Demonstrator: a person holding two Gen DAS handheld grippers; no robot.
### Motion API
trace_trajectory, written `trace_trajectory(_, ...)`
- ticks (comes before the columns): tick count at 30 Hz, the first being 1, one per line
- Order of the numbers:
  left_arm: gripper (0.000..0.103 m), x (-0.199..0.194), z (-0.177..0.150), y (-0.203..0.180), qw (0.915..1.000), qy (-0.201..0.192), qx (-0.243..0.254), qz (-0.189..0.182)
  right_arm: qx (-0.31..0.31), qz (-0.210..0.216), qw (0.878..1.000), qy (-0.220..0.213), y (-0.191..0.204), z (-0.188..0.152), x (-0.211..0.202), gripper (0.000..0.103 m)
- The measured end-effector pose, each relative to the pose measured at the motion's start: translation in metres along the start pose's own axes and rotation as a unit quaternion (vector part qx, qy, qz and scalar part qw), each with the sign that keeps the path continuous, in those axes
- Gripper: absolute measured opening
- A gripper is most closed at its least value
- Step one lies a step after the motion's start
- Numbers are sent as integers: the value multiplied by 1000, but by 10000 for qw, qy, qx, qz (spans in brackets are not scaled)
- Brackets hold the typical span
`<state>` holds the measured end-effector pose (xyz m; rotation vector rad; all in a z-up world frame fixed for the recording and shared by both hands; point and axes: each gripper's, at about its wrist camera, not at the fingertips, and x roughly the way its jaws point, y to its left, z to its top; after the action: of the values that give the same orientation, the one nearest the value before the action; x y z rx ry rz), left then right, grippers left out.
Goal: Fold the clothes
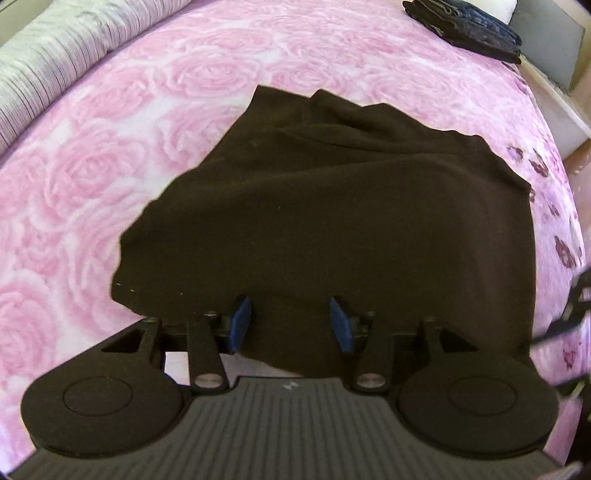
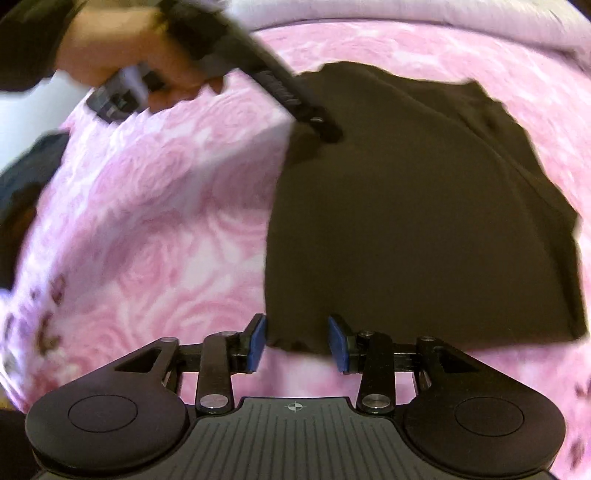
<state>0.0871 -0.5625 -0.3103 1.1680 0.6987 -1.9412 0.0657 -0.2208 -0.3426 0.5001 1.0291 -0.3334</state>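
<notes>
At six o'clock in the left wrist view the left claw (image 1: 291,319) stands part open, its blue pads (image 1: 241,318) spread with the near hem of the dark brown garment (image 1: 332,221) lying between them; the pads do not look pressed on the cloth, so it seems to hold nothing. In the right wrist view the right claw (image 2: 297,341) is likewise part open, straddling the garment's near left corner at six o'clock, pads apart from the fabric as far as can be told.

The garment, one piece, lies partly folded on the pink rose-patterned bed cover (image 1: 92,177), running from six o'clock up toward twelve to one o'clock ahead of both claws. Its long axis appears to point away from the claws, with loose wrinkled layers at the far end. Both claws sit at the near hem, the left one just over the cloth, so either seems placed to take the near edge and carry it toward twelve o'clock.

Farther off, in the right wrist view, the person's hand (image 2: 140,59) holding the left tool shows at eleven o'clock. At one o'clock in the left view, one stack of dark folded clothes (image 1: 465,26) rests at the bed's far edge; a striped pillow (image 1: 55,55) lies at ten o'clock.
</notes>
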Motion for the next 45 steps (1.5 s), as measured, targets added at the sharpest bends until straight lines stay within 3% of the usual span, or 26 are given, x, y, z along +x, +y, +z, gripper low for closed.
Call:
trace_trajectory(4,38,-15,3,-23,9996,-98,184,-174,424,-738,9946,-589,-36,2,-38,40)
trace_trajectory(8,38,7,0,-52,9974,195,633,-291,1091,-1260,9838,-656,-97,8,-32,40)
trace_trajectory(13,41,22,4,-45,9982,327,341,-367,1515,-946,9830,-420,-144,8,-9,39)
trace_trajectory(20,41,22,13,-55,9972,618,388,-179,1559,-918,9829,-332,-147,7,-10,39)
trace_trajectory(28,41,21,13,-58,9976,614,309,-4,1518,-738,9856,-128,-158,14,-8,39)
trace_trajectory(36,41,13,3,-60,9993,346,157,72,1424,-884,9858,-38,-153,17,-5,39)
trace_trajectory(39,42,0,-2,-58,9994,151,302,27,1286,-1206,9843,77,-134,25,-12,40)
trace_trajectory(42,62,-31,-19,-52,9949,-310,945,151,772,-1395,9872,-62,-92,29,-27,42)
trace_trajectory(45,66,-49,-48,-47,9711,-483,2216,744,-6,-1407,9899,-201,-29,23,-27,57)
